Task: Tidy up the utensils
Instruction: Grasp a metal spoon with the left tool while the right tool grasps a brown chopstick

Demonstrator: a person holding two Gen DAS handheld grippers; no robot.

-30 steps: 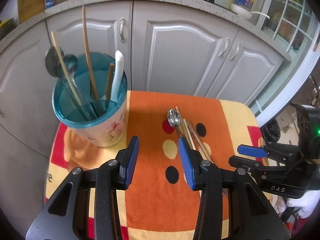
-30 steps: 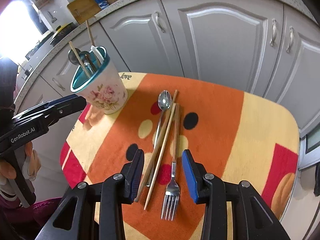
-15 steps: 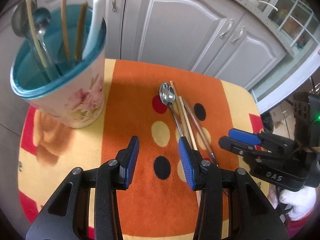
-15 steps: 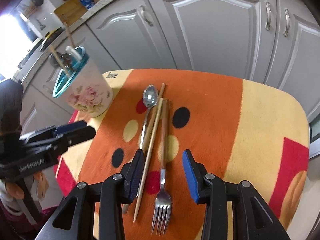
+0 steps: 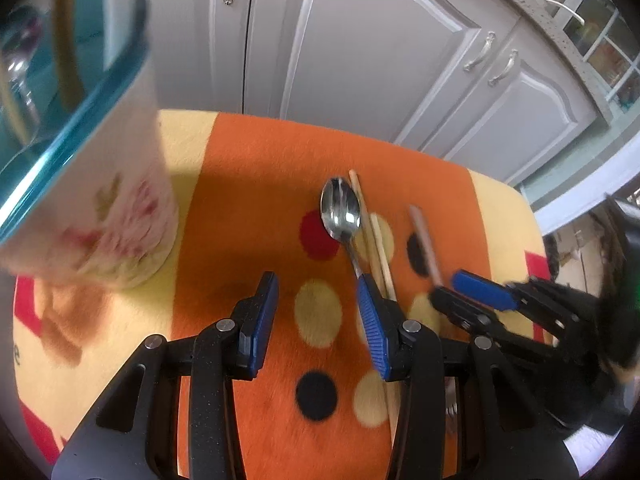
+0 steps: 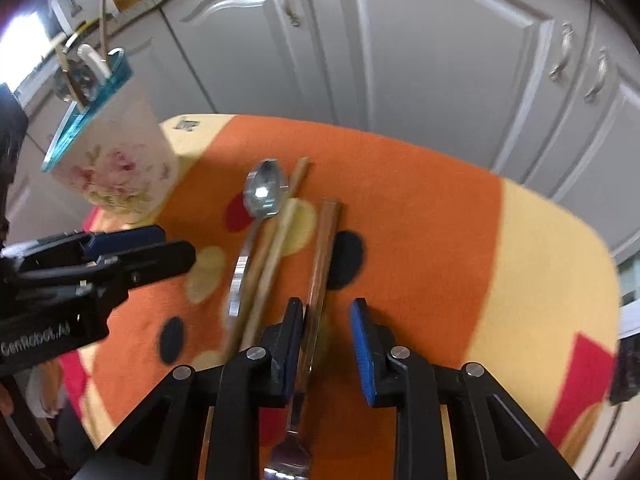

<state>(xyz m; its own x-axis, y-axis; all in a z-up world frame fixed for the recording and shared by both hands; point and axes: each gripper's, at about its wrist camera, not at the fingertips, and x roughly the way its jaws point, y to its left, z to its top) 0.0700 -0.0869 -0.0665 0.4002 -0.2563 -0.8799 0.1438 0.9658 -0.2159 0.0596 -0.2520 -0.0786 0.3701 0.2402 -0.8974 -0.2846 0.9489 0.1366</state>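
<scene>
A metal spoon (image 5: 340,210) (image 6: 266,190), two wooden chopsticks (image 5: 376,236) (image 6: 276,240) and a wood-handled fork (image 6: 320,264) (image 5: 424,240) lie side by side on the orange spotted cloth (image 5: 256,184). A floral holder with a teal rim (image 5: 92,184) (image 6: 108,156) stands at the left with several utensils in it. My left gripper (image 5: 316,320) is open, low over the cloth, just left of the spoon handle. My right gripper (image 6: 328,344) is open and straddles the fork handle, its left pad (image 6: 294,344) against it. Each gripper shows in the other's view (image 5: 472,292) (image 6: 132,248).
The cloth covers a small table (image 6: 560,264) with rounded edges. Grey cabinet doors (image 5: 360,60) (image 6: 440,48) stand close behind it. A countertop (image 5: 532,0) with bottles runs above them.
Both grippers have dropped lower and moved in toward the utensils. The right gripper now has the fork handle between its fingers. The holder has slid to the left edge of the left view.
</scene>
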